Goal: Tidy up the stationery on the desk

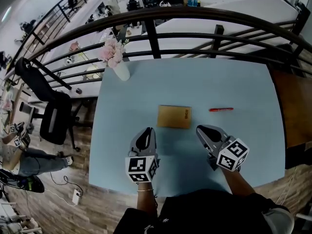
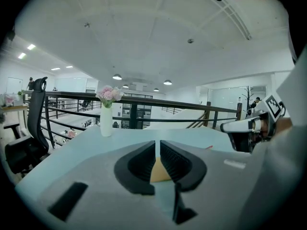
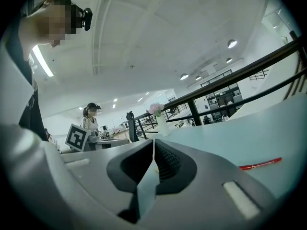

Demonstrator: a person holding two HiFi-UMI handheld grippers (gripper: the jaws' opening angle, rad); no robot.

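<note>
A brown notebook [image 1: 174, 116] lies flat in the middle of the light blue desk [image 1: 234, 82], with a red pen [image 1: 221, 109] to its right. My left gripper [image 1: 147, 129] hovers just short of the notebook's near left corner, its jaws parted by only a narrow slit and holding nothing. In the left gripper view the notebook [image 2: 159, 172] shows below the gripper [image 2: 157, 143]. My right gripper [image 1: 199, 128] is shut and empty, near the notebook's near right corner. The right gripper view shows the pen [image 3: 259, 164] to the right of the gripper [image 3: 153, 142].
A white vase of pink flowers [image 1: 117, 65] stands at the desk's far left corner. A dark railing [image 1: 195, 18] runs behind the desk. A black office chair [image 1: 53, 111] is on the left and a wooden surface [image 1: 295, 106] on the right.
</note>
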